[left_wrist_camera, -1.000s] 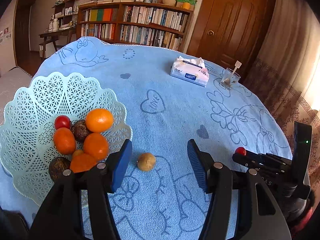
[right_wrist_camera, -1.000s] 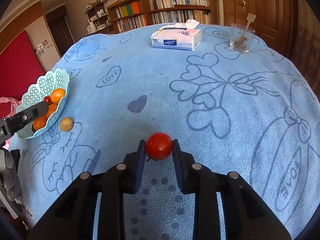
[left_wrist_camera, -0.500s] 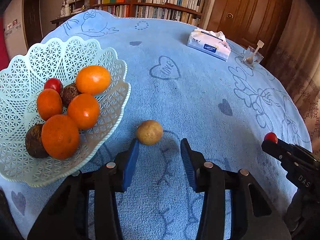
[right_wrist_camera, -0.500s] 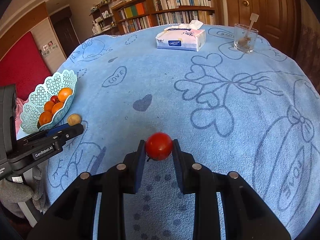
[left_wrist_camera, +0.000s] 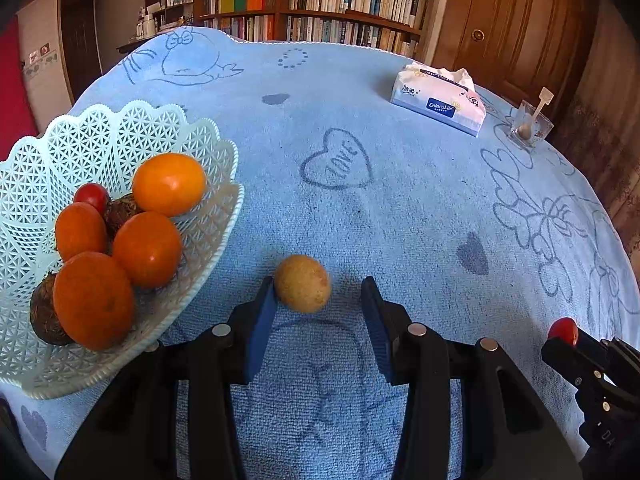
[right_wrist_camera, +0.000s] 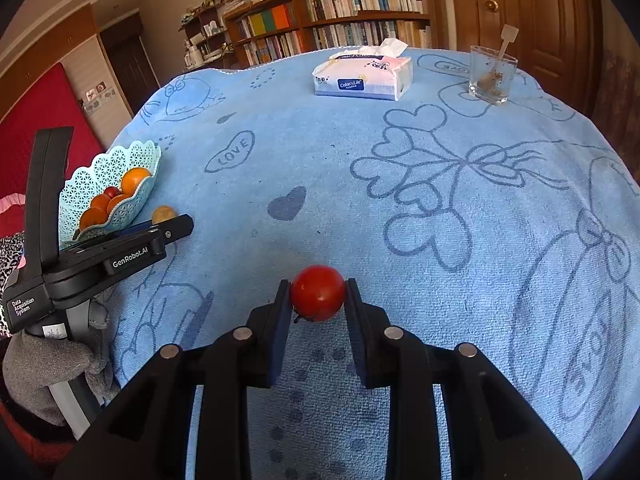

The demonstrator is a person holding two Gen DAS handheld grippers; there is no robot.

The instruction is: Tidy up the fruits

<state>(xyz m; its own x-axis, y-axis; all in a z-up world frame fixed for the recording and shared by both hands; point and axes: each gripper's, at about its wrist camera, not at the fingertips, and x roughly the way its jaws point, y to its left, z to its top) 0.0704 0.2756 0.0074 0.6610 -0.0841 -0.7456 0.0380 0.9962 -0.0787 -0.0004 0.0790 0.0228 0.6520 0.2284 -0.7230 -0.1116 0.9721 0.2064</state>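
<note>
Two claws: left gripper (left_wrist_camera: 318, 300) spread wide, left pad touching yellow fruit (left_wrist_camera: 302, 283); right gripper (right_wrist_camera: 316, 300) clamping red tomato (right_wrist_camera: 318, 293).

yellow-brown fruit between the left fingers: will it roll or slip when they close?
The yellow-brown fruit looks round and smooth, so a nudge would probably roll it. It sits nearer one finger of the open left gripper, so closing may push it sideways first.

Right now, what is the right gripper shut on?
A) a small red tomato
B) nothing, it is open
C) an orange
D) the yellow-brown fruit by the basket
A. The right gripper has both pads pressed against the small red tomato, while the yellow-brown fruit lies on the blue cloth between the pads of the open left gripper.
</note>
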